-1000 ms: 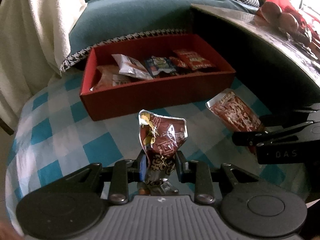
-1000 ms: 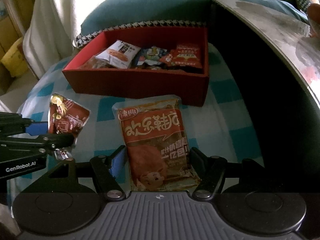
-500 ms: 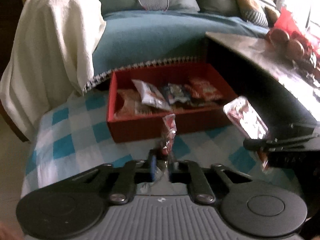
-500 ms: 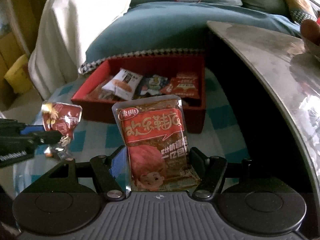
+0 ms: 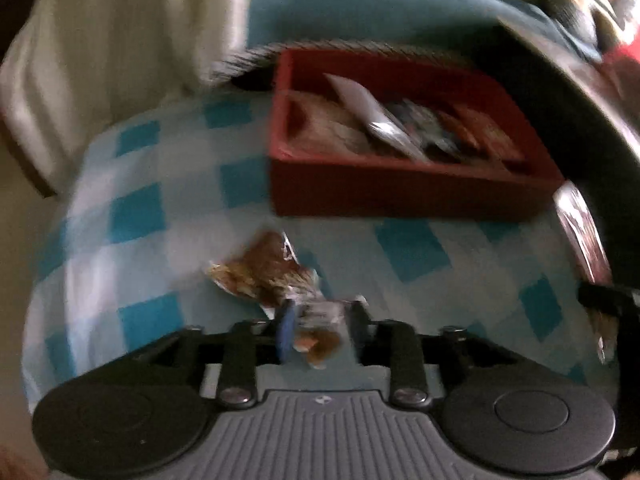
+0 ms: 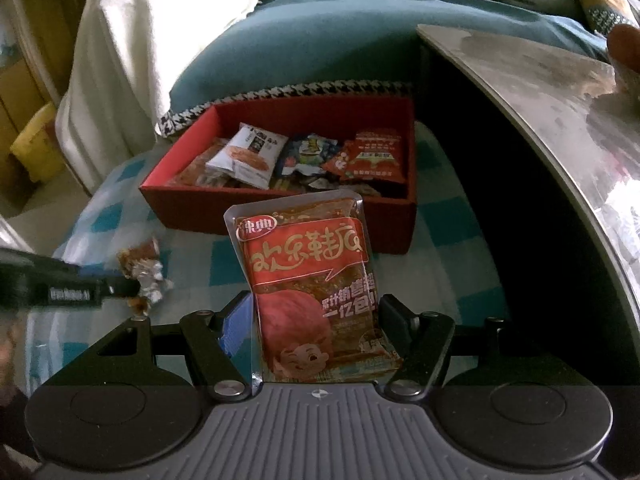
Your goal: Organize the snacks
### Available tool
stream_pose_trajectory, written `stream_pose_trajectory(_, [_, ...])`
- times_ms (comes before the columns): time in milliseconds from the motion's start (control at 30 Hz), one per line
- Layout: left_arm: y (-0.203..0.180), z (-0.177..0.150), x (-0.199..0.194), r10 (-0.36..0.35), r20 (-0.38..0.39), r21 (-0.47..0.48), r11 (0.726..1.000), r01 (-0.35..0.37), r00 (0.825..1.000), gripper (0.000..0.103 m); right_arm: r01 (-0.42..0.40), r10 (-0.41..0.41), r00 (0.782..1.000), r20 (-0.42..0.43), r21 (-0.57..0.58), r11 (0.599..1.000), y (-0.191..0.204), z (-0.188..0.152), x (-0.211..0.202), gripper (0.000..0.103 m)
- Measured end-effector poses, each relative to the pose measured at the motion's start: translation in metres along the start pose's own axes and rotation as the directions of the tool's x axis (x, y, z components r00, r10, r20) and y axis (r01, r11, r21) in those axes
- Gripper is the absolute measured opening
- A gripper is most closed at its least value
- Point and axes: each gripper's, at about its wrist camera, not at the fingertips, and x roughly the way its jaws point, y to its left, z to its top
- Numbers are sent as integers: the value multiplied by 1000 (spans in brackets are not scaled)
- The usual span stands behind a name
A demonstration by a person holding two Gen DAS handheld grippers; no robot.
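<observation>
Two snack packets in grippers, short of red rectangular cardboard box [image 6: 280, 216] on blue-checked cloth [image 5: 140, 216].
Left gripper [image 5: 320, 326] opening around crumpled brown foil packet [image 5: 272, 276]; right gripper [image 6: 316, 320] clamped on red printed pouch [image 6: 308, 276]. Best carried over box rim before release.

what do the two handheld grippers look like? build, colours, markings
Left gripper and right gripper match: black linkage arms with silver pivot screws, ribbed grey body flanked by round black discs. One finger pad is blue, the other black. White lettering on the left's side, unreadable.

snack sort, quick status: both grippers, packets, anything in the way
Left gripper opening, small brown packet between its jaws. Right gripper clamped on red packet. Red box ahead, path clear.
</observation>
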Motion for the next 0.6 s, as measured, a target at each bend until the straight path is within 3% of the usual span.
stream_pose_trajectory(67, [11, 3, 1, 27, 16, -55, 998, -26, 1000, 56, -12, 12, 1000, 4, 0, 1000, -1, 0, -2, 74])
stream_pose_trajectory(100, [13, 3, 5, 37, 6, -73, 997, -36, 999, 56, -18, 18, 1000, 5, -1, 1000, -2, 1, -2, 74])
stream_pose_trajectory(233, [0, 6, 31, 80, -65, -98, 991, -86, 995, 57, -40, 40, 999, 12, -11, 999, 2, 6, -3, 74])
stream_pose_trajectory(333, [-9, 9, 48, 116, -128, -181, 974, -138, 985, 58, -51, 52, 998, 23, -16, 999, 5, 8, -5, 74])
stream_pose_trajectory(400, [-10, 10, 56, 142, -128, -236, 957, -169, 981, 59, -55, 55, 998, 29, -13, 998, 4, 7, -7, 73])
stream_pose_trajectory(467, [-14, 7, 60, 178, -111, -265, 943, -202, 978, 54, -72, 72, 997, 30, -8, 997, 2, 7, -9, 60])
stream_pose_trajectory(600, [-24, 2, 54, 185, -86, -213, 957, -200, 979, 42, -94, 94, 996, 1, 2, 996, -2, 5, -5, 49])
